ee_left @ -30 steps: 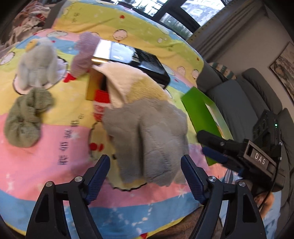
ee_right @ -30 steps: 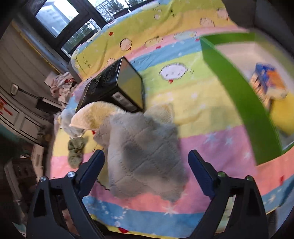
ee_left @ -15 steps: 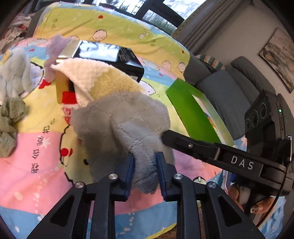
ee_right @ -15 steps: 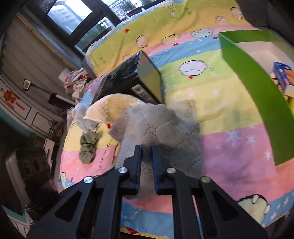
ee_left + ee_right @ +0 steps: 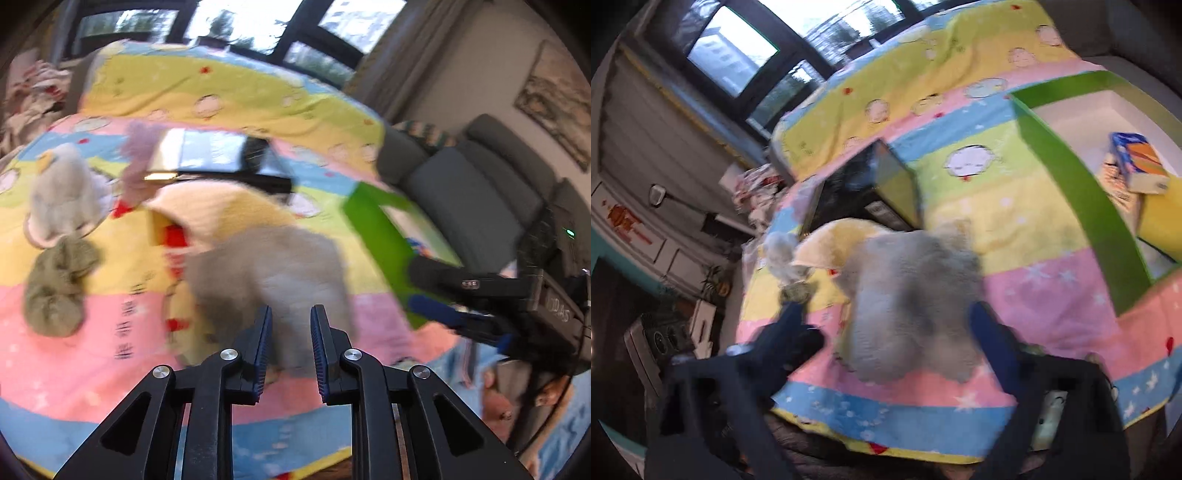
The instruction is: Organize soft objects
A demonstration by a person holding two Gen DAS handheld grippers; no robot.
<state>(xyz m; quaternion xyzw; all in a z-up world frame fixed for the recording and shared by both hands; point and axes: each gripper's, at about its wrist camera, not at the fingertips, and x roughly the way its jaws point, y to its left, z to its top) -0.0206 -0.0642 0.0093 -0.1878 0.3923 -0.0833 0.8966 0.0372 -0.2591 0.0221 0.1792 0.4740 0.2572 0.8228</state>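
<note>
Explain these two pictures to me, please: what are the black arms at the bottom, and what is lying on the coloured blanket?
A person holds one pair of tongs in each hand; a camera on each looks along its fingers. One picture comes from the left tongs, which seem to pinch the grey cloth, though blur hides detail. The other comes from the right tongs, open wide, facing that cloth. On the blanket also lie a cream cloth, an olive bundle, a black box and a green box.
</note>
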